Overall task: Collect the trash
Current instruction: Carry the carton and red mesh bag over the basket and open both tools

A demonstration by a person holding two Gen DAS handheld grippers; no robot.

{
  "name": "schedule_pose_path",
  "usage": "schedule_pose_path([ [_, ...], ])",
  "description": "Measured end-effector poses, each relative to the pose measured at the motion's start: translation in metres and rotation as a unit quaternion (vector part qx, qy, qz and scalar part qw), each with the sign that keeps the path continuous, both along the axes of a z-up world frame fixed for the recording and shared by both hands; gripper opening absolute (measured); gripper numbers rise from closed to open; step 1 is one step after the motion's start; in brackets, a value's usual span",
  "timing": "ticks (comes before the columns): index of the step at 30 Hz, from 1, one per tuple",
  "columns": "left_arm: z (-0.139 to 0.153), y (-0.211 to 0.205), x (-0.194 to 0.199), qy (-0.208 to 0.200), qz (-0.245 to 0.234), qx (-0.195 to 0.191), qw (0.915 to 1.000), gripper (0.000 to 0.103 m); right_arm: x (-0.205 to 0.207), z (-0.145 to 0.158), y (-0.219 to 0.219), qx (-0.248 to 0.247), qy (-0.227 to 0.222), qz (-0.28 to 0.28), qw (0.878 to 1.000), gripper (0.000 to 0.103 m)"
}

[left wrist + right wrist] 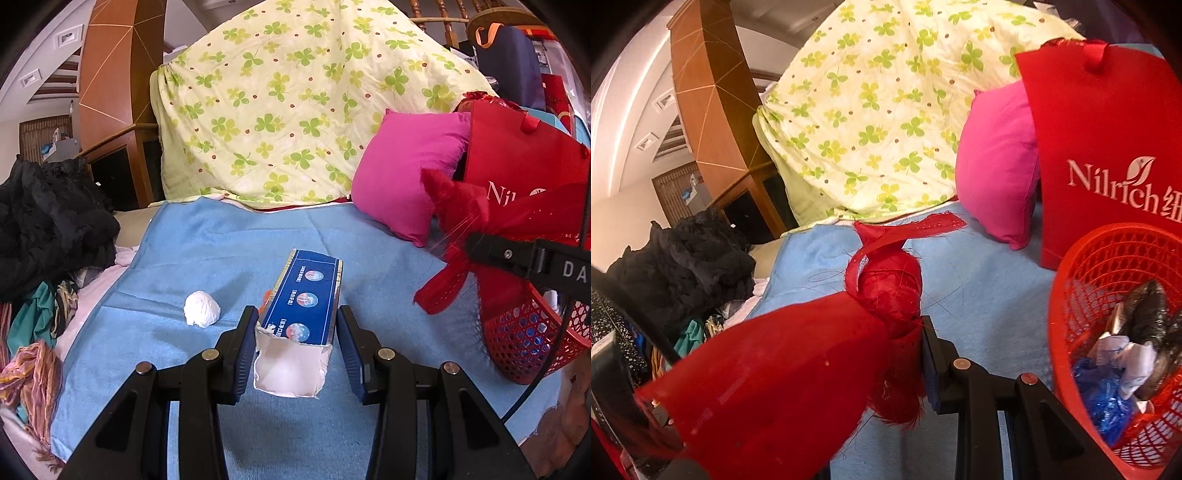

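A torn blue and white carton (303, 325) lies on the blue blanket (229, 243), its open end between the fingers of my left gripper (297, 350). The jaws are open and stand a little apart from its sides. A crumpled white paper ball (202, 308) lies to the carton's left. My right gripper (905, 354) is shut on a knotted red cloth scrap (886, 291) and holds it above the blanket; the cloth hides its left finger. It also shows in the left wrist view (454, 206). A red mesh basket (1067, 280) with trash inside stands at the right.
A pink pillow (402, 173), a red paper bag (1108, 140) and a clover-print quilt (295, 103) stand at the back. Dark and coloured clothes (48, 221) are piled on the left edge of the bed.
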State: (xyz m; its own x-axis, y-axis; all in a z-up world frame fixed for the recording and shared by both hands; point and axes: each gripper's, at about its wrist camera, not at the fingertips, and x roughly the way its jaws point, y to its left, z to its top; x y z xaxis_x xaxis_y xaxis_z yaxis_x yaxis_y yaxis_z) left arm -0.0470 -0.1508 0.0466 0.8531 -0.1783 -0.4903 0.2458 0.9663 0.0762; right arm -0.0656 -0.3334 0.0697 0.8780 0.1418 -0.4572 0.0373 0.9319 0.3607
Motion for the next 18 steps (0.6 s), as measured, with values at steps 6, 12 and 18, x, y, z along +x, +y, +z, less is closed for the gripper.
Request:
schedule_pose_path([
  [6, 0.007, -0.011, -0.01, -0.008, -0.006, 0.015, 0.9998, 0.045, -0.017, 0.004, -0.01, 0.006, -0.017, -0.006, 1.0, 0.029],
  [12, 0.014, -0.022, -0.021, -0.013, -0.011, 0.026, 0.9995, 0.045, -0.033, 0.007, -0.018, 0.007, -0.031, -0.014, 0.999, 0.029],
  [18, 0.024, -0.029, -0.029, -0.021, -0.015, 0.035, 0.9991, 0.045, -0.041, 0.008, -0.025, 0.012, -0.037, -0.021, 0.999, 0.029],
])
